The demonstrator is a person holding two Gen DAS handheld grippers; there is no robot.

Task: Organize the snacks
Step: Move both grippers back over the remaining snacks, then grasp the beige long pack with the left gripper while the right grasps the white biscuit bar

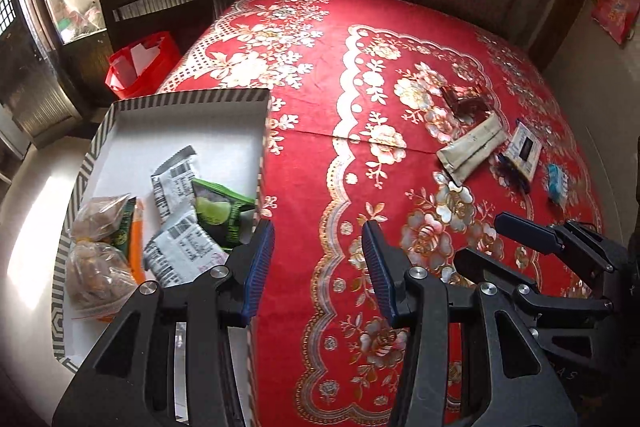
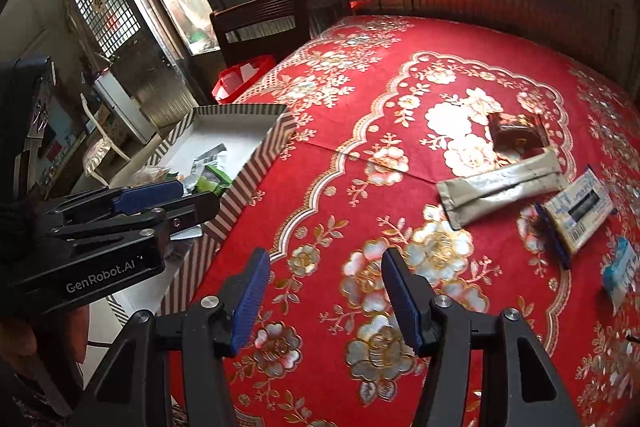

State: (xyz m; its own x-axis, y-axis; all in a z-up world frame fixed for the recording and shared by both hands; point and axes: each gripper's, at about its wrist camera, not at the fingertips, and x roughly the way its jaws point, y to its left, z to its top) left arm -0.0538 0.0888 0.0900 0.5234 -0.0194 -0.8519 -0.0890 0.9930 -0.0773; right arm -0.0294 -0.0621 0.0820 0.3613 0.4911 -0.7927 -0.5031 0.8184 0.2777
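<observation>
Left wrist view
Hidden: the near end of the striped white cardboard box is cut off behind the left hand-held gripper; print on every packet is too small to read.
Left hand-held gripper: blue ribbed pads stand apart, nothing between them, over the red worktop cloth with gold and white flowers.
Right hand-held gripper: seen from the side at the near right; its jaw gap cannot be judged here.
In the box: two clear bags of brown snacks, white foil packets with black print, a green glossy packet.
Loose snacks, far right: dark brown shiny wrapper, long beige foil pouch, white packet with a dark panel, small light-blue packet.
Around: a red bag beyond the far left edge.

Right wrist view
Right hand-held gripper: blue pads apart and empty above the cloth.
Left hand-held gripper: black body lettered GenRobot.AI, covering the box's near part; its jaws are too edge-on to read.
Box: at the left edge of the worktop, contents mostly hidden.
Loose snacks, right: brown wrapper, beige pouch, white packet, light-blue packet partly cut off.
</observation>
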